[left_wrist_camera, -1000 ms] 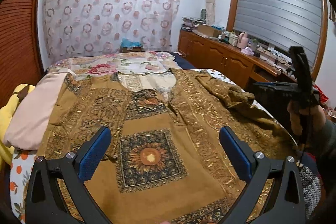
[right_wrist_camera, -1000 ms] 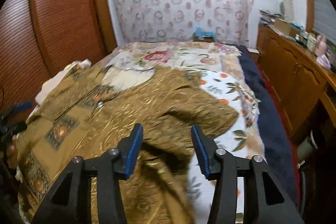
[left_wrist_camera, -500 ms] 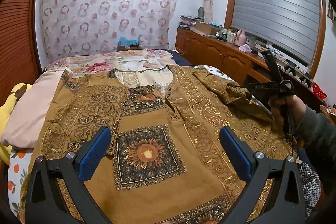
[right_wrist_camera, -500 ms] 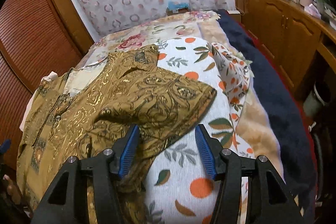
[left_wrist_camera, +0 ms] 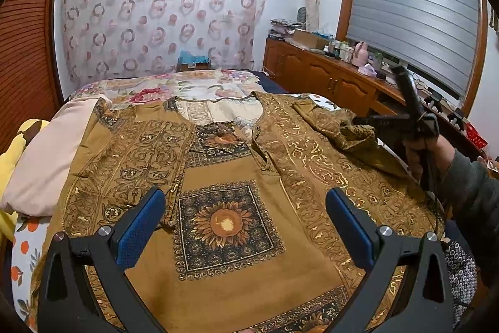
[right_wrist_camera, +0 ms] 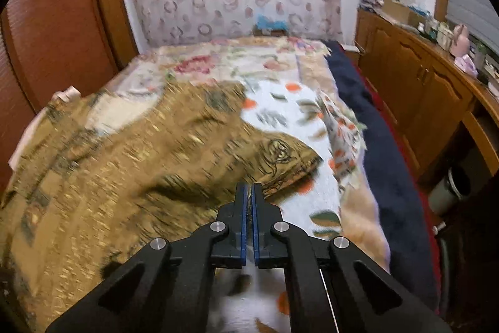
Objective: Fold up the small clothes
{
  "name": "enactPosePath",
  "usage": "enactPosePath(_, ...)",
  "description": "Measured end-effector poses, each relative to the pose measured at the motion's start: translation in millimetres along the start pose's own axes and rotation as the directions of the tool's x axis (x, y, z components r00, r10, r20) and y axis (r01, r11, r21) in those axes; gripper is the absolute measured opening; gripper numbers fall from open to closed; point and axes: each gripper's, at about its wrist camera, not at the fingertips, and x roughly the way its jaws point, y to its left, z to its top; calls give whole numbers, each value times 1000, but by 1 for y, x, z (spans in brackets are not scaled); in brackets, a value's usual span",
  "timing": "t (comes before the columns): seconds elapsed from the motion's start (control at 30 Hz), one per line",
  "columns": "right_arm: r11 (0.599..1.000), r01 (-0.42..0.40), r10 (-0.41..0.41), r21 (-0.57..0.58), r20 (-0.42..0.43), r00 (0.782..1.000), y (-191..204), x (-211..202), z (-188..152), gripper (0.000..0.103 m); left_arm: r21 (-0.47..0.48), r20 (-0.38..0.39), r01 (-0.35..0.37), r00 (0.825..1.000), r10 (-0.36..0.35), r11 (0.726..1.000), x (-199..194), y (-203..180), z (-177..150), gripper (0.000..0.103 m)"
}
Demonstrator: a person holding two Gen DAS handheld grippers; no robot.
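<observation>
Fabric fills both our views: a gold-patterned tunic [left_wrist_camera: 224,177] lies spread front-up across the bed [right_wrist_camera: 312,114]. Our left gripper [left_wrist_camera: 246,223] hangs released above its sunflower panel, pads wide apart. Our right gripper [right_wrist_camera: 249,192] is clenched on the edge of the tunic's sleeve [right_wrist_camera: 280,155] near the bed's right side.

Tunic [left_wrist_camera: 237,208]: matt brown cloth, glinting gold print. Beside it, cabinet [left_wrist_camera: 327,77]: glossy varnished wood. Left gripper [left_wrist_camera: 243,220]: matt black plastic, textured blue pads.
</observation>
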Motion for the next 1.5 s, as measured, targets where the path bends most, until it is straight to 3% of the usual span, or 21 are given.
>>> enactPosePath(0.27, 985, -118, 133, -128, 115, 984, 64, -32, 29, 2, 3, -1, -5, 1000, 5, 1000, 1, 1, 1, 103)
enactPosePath(0.5, 933, -228, 262, -277, 89, 961, 136, -34, 38, 2, -17, 8, -12, 1000, 12, 1000, -2, 11, 1, 103)
enactPosePath(0.53, 930, -230, 263, -288, 80, 961, 142, -32, 39, 6, -19, 9, -14, 1000, 14, 1000, -3, 12, 1, 103)
enactPosePath(0.63, 931, -215, 248, -294, 78, 966, 142, -26, 37, 33, -21, 12, -20, 1000, 20, 1000, -5, 15, -1, 103)
enactPosePath(0.67, 934, -210, 243, -289, 80, 967, 137, -24, 37, 36, -22, 13, -22, 1000, 23, 1000, -7, 16, 0, 103)
enactPosePath(0.93, 964, -140, 146, -227, 9, 989, 117, -11, 13, 41, -43, 4, -43, 999, 43, 998, -4, 30, -1, 103)
enactPosePath(1.2, 975, -83, 62, -208, -104, 993, 115, 31, -2, 41, -51, -17, -88, 996, 87, 995, 0, 56, 7, 103)
enactPosePath(1.5, 975, -67, 51, -214, -80, 995, 123, 43, -8, 47, -23, -53, -143, 988, 142, 989, 9, 86, 21, 103)
